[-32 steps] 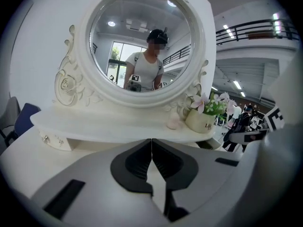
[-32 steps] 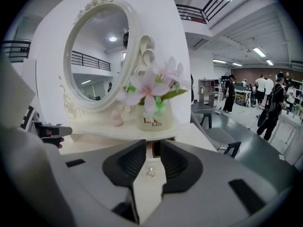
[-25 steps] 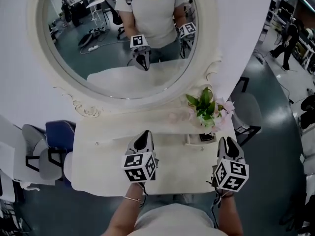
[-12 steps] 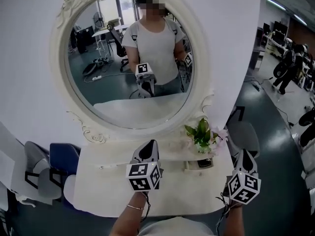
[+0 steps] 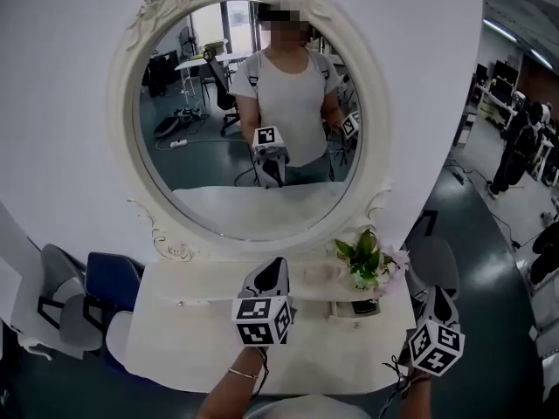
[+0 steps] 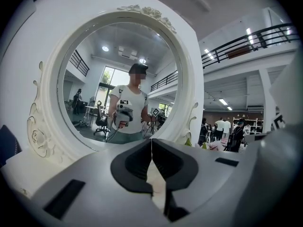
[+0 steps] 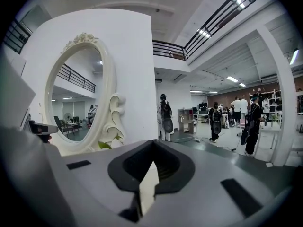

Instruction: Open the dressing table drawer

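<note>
The white dressing table (image 5: 175, 339) stands under a big oval mirror (image 5: 253, 120). Along its back runs a low shelf with a small drawer (image 5: 354, 306) under the flowers; the drawer looks a little pulled out and dark inside. My left gripper (image 5: 272, 273) hovers over the middle of the tabletop, shut and holding nothing, its jaws meeting in the left gripper view (image 6: 151, 143). My right gripper (image 5: 437, 297) hangs off the table's right front corner, to the right of the drawer, also shut on nothing (image 7: 151, 167). Neither gripper touches the table.
A pot of pink flowers and green leaves (image 5: 369, 264) sits on the shelf above the drawer. A blue chair (image 5: 109, 282) and a grey one (image 5: 61, 308) stand at the left, another chair (image 5: 437, 260) at the right. People (image 5: 515, 151) stand far right.
The head view has tilted up, so the whole mirror now shows. Both grippers have lifted, and the right one has drifted right past the table's edge.
</note>
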Action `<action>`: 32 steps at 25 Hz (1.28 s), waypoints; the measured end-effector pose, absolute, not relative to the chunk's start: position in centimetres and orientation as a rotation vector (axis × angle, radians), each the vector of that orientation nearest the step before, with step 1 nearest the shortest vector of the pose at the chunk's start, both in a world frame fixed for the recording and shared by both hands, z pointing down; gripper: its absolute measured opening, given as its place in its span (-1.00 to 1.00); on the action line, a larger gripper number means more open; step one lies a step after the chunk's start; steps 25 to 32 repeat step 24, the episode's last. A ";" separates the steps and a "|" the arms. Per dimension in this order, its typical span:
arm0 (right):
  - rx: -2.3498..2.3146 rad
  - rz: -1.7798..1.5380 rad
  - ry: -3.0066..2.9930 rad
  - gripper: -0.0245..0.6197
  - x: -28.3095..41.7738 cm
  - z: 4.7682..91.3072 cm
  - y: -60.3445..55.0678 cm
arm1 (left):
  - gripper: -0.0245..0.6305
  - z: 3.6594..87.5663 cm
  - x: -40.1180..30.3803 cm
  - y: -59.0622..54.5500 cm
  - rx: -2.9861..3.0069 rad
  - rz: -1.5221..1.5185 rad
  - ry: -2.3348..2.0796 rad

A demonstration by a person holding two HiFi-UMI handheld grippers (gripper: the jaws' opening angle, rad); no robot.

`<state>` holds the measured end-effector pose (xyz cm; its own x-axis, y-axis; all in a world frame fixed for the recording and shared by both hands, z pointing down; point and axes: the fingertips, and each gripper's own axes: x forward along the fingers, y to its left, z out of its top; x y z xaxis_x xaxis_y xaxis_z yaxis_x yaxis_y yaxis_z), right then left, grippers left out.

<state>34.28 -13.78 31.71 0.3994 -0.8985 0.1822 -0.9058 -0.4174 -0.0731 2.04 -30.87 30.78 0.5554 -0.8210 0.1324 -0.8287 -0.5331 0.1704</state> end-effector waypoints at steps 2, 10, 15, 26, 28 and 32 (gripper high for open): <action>2.601 0.305 -1.668 -0.91 34.4 31.7 -13.8 | -0.86 30.8 2.1 -31.0 2.575 0.047 -1.383; 2.589 0.320 -1.650 -0.91 34.4 32.4 -14.2 | -0.86 31.7 2.0 -31.7 2.556 0.044 -1.376; 2.593 0.320 -1.638 -0.91 34.4 32.0 -14.3 | -0.86 31.6 1.9 -31.9 2.553 0.043 -1.368; 2.596 0.333 -1.633 -0.91 34.5 32.1 -14.5 | -0.86 31.2 2.3 -32.1 2.564 0.053 -1.362; 2.596 0.333 -1.633 -0.91 34.5 32.1 -14.5 | -0.86 31.2 2.3 -32.1 2.564 0.053 -1.362; 2.596 0.333 -1.633 -0.91 34.5 32.1 -14.5 | -0.86 31.2 2.3 -32.1 2.564 0.053 -1.362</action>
